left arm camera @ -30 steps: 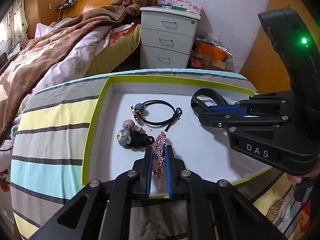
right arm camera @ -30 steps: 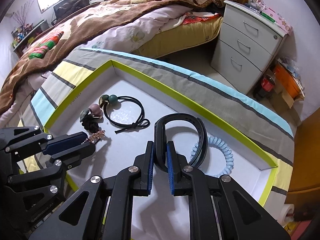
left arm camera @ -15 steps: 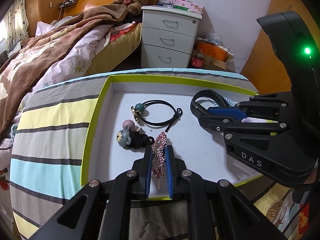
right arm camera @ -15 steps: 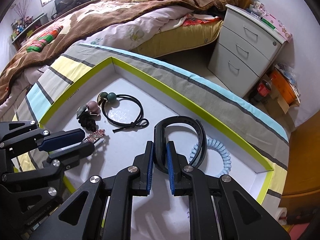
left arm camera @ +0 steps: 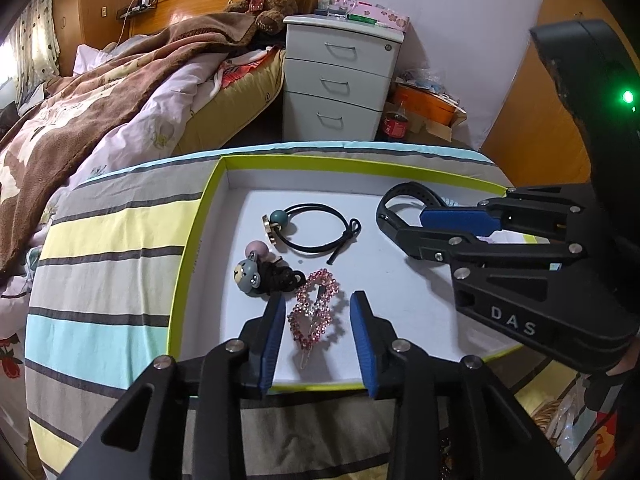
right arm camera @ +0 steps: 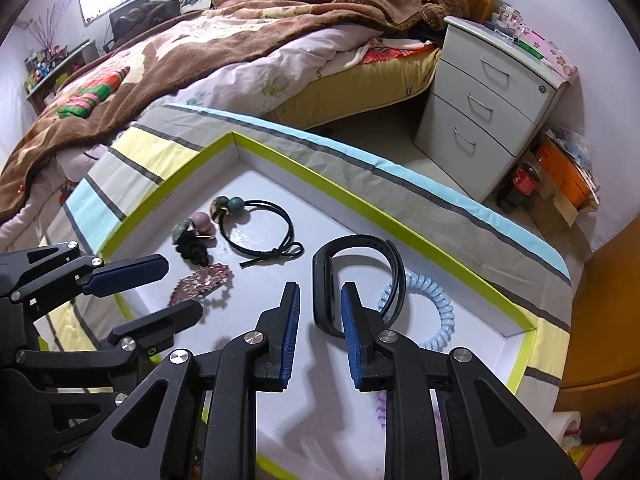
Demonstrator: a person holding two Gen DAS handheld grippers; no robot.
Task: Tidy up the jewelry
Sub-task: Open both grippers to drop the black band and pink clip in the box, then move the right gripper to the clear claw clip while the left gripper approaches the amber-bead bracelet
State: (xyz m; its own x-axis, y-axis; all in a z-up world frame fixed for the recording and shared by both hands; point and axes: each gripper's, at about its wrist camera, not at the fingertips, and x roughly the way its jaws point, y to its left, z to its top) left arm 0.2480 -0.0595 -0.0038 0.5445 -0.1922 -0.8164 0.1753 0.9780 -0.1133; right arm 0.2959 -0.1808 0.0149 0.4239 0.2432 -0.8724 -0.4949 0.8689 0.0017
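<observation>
A white tray with a lime-green rim (left arm camera: pixel 192 248) (right arm camera: pixel 420 248) lies on a striped cloth. My left gripper (left arm camera: pixel 318 300) is open, its pads either side of a pink rhinestone hair clip (left arm camera: pixel 316 308) (right arm camera: pixel 202 282) lying flat in the tray. My right gripper (right arm camera: pixel 320 292) is open around the near end of a black wristband (right arm camera: pixel 324 280) (left arm camera: pixel 404 196) that rests in the tray. Also in the tray are a black hair tie with beads (left arm camera: pixel 316 226) (right arm camera: pixel 256 224), a bear-charm scrunchie (left arm camera: pixel 260 274) (right arm camera: pixel 192 240) and a pale blue spiral tie (right arm camera: pixel 436 312).
The striped cloth (left arm camera: pixel 104 248) covers the table around the tray. A bed with a brown blanket (left arm camera: pixel 100 88) lies behind on the left. A white three-drawer cabinet (left arm camera: pixel 340 84) stands beyond the table, with an orange box (left arm camera: pixel 424 100) beside it.
Both grippers have opened. The left let go of the pink hair clip, which now lies flat in the tray. The right let go of the black wristband.
</observation>
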